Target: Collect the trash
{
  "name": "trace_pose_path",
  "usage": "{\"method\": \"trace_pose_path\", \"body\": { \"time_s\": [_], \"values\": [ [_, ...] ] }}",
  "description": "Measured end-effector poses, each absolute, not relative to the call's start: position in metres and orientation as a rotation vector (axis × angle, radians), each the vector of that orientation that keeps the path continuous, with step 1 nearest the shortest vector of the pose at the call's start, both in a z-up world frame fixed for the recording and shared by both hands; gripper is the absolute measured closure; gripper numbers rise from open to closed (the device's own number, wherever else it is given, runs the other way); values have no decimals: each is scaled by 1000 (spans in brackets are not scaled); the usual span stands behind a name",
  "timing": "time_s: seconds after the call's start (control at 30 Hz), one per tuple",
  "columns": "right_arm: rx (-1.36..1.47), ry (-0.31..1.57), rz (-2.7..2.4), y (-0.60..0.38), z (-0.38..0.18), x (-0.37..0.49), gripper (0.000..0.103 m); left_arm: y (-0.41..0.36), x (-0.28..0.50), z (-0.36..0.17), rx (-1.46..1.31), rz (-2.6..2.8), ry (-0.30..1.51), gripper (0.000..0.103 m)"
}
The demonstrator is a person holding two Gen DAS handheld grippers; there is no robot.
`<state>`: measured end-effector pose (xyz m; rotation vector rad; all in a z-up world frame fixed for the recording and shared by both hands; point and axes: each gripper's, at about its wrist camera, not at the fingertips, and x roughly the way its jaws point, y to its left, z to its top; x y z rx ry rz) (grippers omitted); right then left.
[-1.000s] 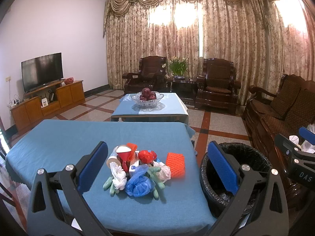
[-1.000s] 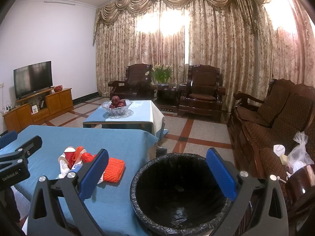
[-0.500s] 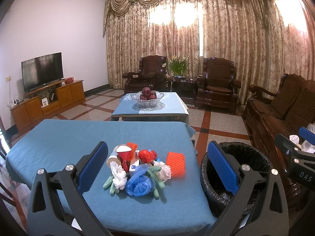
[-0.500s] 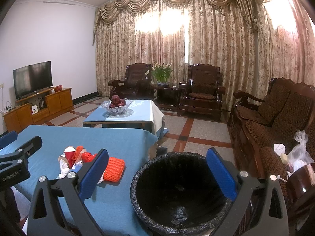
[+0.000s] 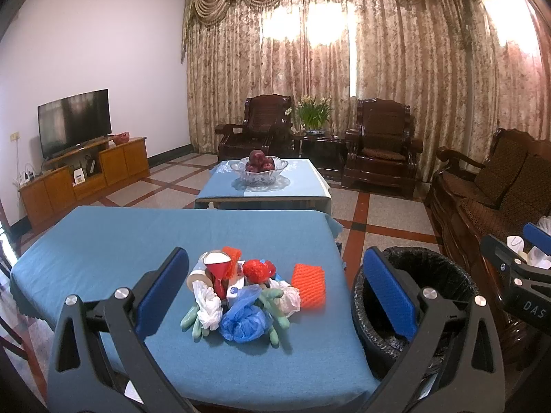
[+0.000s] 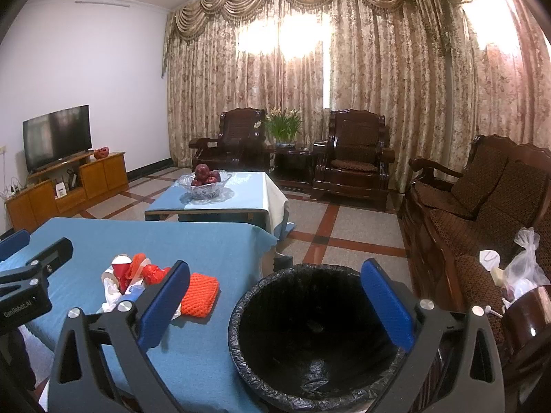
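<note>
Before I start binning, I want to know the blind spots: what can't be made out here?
- Trash pile, right wrist view: near half hidden behind the right gripper.
- Trash bin, left wrist view: the inside hidden by the left gripper.
- White carton: print too small.
- Table: legs hidden by the blue cloth.

The letters "DAS" show in white on the black body of the right gripper (image 5: pixel 527 304), at the right edge of the left wrist view. The words "GenRobot.AI" show on the black body of the left gripper (image 6: pixel 24 306), at the left edge of the right wrist view.

Backlit floral curtains (image 5: pixel 344 51); dark wooden armchairs (image 5: pixel 382 144); tiled floor (image 5: pixel 389 213); white wall (image 5: pixel 86 44).
</note>
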<state>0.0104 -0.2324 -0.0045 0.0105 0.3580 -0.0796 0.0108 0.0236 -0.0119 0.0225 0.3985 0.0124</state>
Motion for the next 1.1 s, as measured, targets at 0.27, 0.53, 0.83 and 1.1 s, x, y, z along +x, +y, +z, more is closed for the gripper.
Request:
{"method": "trace_pose_path", "body": {
  "time_s": [0.27, 0.53, 0.83, 1.1],
  "values": [
    [12, 367, -69, -215, -21, 11, 6, 25, 8, -18, 18, 13, 403, 5],
    [16, 419, 3, -190, -45, 31, 6, 55, 29, -41, 16, 114, 443, 5],
    [-4, 521, 156, -127, -97, 79, 14, 116, 42, -107, -12, 208, 592, 5],
    [-13, 667, 233, -100, -147, 129, 35, 167, 68, -149, -14, 186, 692, 16]
  ]
}}
